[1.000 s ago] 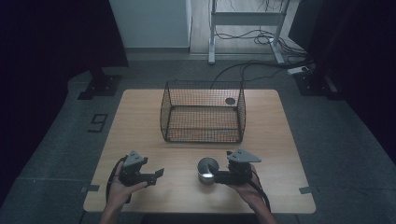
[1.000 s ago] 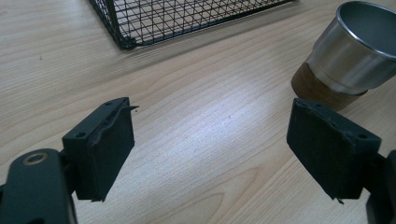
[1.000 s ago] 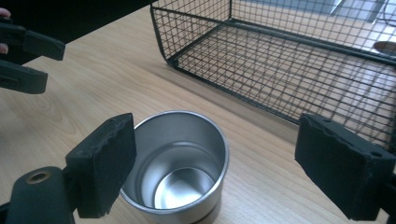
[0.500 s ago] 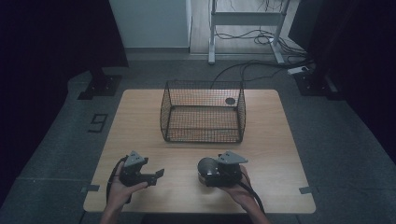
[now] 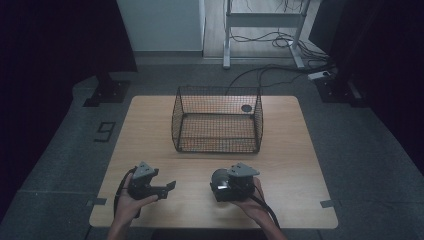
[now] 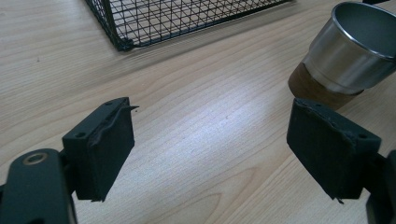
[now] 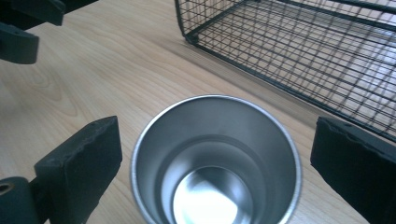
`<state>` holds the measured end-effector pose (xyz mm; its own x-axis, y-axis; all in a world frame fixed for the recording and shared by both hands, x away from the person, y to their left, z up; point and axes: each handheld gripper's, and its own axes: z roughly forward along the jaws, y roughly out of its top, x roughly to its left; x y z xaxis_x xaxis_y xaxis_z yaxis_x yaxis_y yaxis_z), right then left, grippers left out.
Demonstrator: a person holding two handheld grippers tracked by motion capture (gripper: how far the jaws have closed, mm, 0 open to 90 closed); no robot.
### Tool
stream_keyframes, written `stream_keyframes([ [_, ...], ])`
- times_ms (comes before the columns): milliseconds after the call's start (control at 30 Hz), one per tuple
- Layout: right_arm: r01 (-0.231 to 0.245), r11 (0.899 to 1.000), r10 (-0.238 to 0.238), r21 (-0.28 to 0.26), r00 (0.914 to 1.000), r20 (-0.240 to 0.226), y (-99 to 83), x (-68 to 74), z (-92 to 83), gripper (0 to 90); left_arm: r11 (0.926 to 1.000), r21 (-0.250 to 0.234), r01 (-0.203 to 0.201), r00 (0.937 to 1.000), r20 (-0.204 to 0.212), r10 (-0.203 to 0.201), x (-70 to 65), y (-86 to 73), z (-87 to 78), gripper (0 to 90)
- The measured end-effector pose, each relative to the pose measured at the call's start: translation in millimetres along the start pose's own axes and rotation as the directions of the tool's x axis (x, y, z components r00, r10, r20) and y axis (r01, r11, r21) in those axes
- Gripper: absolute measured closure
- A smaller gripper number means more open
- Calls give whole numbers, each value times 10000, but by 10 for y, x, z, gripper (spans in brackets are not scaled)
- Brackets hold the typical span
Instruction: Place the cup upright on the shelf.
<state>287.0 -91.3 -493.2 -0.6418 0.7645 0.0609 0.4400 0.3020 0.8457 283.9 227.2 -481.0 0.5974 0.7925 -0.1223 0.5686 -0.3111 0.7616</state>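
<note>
My right gripper [image 7: 210, 163] has just been opening — its jaws now stand clear either side of the steel cup [image 7: 215, 163] upright on the table's [image 5: 300, 165] near edge — while my left gripper [image 6: 224, 149] hangs spread, empty.

1. Cup [image 7: 215, 158]: brushed, shiny steel with a brown, wood-like base band.
2. Basket [image 5: 218, 120]: thin black wire mesh.
3. Table [image 5: 150, 130]: pale, smooth, matt wood grain.
4. Claw pads [image 6: 105, 149]: matt black, rough-edged.

One steel cup [image 7: 215, 161], one wire basket [image 5: 217, 119], two grippers, one table [image 5: 150, 130].
</note>
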Motion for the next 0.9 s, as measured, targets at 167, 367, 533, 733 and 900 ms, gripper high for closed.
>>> stream_keyframes([
  [167, 172, 9995, -175, 265, 9998, 104, -27, 28, 63, 10, 10000, -18, 5, 10000, 2, -5, 2, 1, -7, 153],
  [367, 263, 9977, -269, 624, 9996, 87, -91, 24, 170, 38, 10000, 11, 5, 10000, 4, -5, 1, -1, 3, 154],
  [533, 539, 9958, -557, 744, 9982, 214, -134, 34, 215, 116, 10000, 10, -2, 10000, 3, 2, 1, 0, 2, 153],
  [733, 683, 9950, -705, 732, 9971, 282, -137, 31, 210, 135, 10000, 15, -14, 10000, 26, 13, -4, 0, 7, 153],
  [900, 719, 9947, -739, 730, 9969, 251, -135, 25, 211, 136, 10000, -1, -5, 10000, 13, 5, -2, 2, 3, 153],
])
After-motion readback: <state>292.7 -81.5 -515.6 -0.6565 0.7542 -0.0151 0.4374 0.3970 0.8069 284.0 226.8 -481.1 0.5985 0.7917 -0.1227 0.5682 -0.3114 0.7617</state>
